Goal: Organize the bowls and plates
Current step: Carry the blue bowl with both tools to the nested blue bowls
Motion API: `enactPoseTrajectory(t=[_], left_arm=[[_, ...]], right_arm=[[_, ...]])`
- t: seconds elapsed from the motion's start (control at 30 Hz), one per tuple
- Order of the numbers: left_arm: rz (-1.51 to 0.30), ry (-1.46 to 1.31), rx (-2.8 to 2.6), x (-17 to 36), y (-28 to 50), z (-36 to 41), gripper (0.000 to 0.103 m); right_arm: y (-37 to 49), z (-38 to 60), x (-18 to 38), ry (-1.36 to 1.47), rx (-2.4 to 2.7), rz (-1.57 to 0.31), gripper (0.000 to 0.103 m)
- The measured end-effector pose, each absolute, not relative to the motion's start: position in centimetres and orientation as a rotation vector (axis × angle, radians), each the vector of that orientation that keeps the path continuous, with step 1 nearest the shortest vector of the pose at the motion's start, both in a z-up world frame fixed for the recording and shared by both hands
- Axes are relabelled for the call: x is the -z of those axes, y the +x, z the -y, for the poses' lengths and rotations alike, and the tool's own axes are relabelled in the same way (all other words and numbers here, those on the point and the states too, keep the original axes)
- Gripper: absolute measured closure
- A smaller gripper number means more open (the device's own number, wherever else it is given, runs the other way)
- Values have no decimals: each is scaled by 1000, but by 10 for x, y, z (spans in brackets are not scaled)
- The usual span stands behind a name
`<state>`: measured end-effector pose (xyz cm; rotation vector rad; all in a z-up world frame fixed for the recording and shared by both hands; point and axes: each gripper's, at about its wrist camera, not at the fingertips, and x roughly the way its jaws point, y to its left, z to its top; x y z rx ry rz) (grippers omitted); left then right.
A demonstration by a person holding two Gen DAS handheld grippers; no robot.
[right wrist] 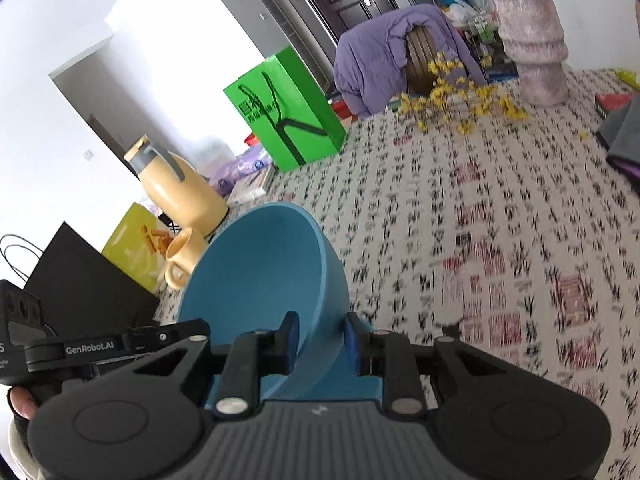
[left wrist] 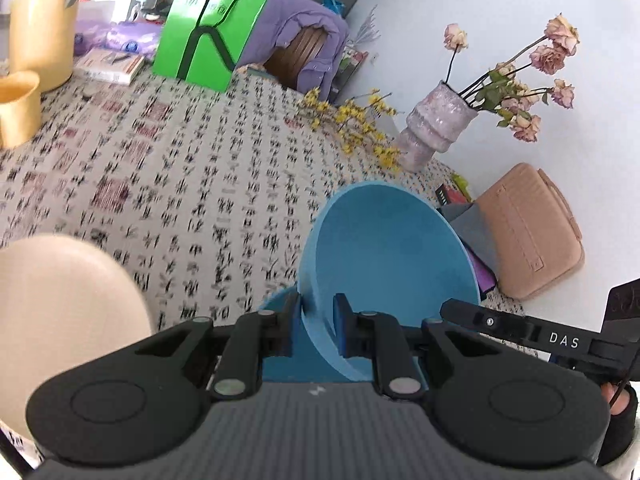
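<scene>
A blue bowl hangs tilted above the patterned tablecloth, held from two sides. My left gripper is shut on its rim, one pad inside the wall and one outside. In the right wrist view my right gripper is shut on the opposite wall of the same blue bowl. The black frame of the other tool reaches in from the right in the left wrist view. A cream dish sits blurred at the lower left, partly cut off by the frame edge.
A yellow jug and yellow mug stand at the table's left, beside a black bag. A green paper bag, a pink vase of dried roses, loose yellow flowers and a tan case line the far side.
</scene>
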<state>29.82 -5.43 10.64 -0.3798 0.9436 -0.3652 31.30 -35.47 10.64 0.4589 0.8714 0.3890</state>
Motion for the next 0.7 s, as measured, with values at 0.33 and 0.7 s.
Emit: enactPoseTrajectory(t=[0.33,0.7], left_arm=[[-1001,-401,344,-76,286,47,86],[-1039,-402,353,-57,286,43,86]], right_arm=[[302,342,-78,431,-372,-935,78],[297,321,-65,305,-352,-963,76]])
